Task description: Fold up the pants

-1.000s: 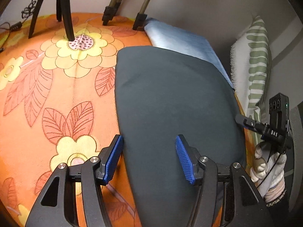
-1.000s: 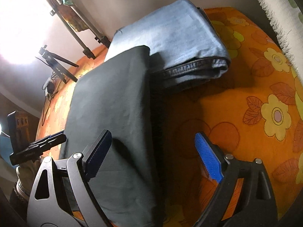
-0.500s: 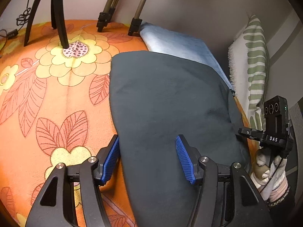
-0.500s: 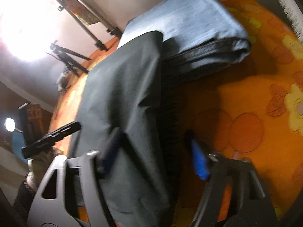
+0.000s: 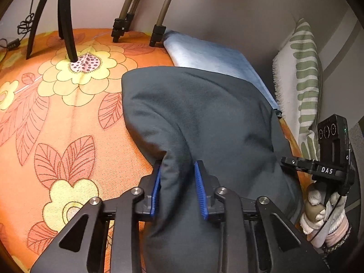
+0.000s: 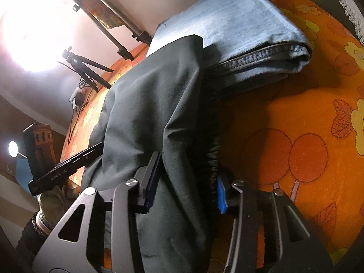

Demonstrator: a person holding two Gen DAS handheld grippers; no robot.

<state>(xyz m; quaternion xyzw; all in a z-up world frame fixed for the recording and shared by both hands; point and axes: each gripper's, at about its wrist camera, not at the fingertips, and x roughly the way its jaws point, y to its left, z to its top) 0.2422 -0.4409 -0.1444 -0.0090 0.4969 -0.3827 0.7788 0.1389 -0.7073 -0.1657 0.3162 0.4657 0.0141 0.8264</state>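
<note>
Both grippers have just been closing: the left gripper (image 5: 177, 188) pinches a bunched ridge of the dark pants (image 5: 204, 118), the right gripper (image 6: 186, 184) clamps their gathered waistband edge.

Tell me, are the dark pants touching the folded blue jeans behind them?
Touching. In the right wrist view the far end of the dark pants lies draped over the edge of the folded blue jeans, with no orange bedcover showing between them.

Dark pants (image 5: 204, 118) were matt smooth cloth; folded jeans (image 6: 245, 29) at 12 o'clock faded denim; orange floral bedspread (image 5: 56, 118) looked fuzzy.
</note>
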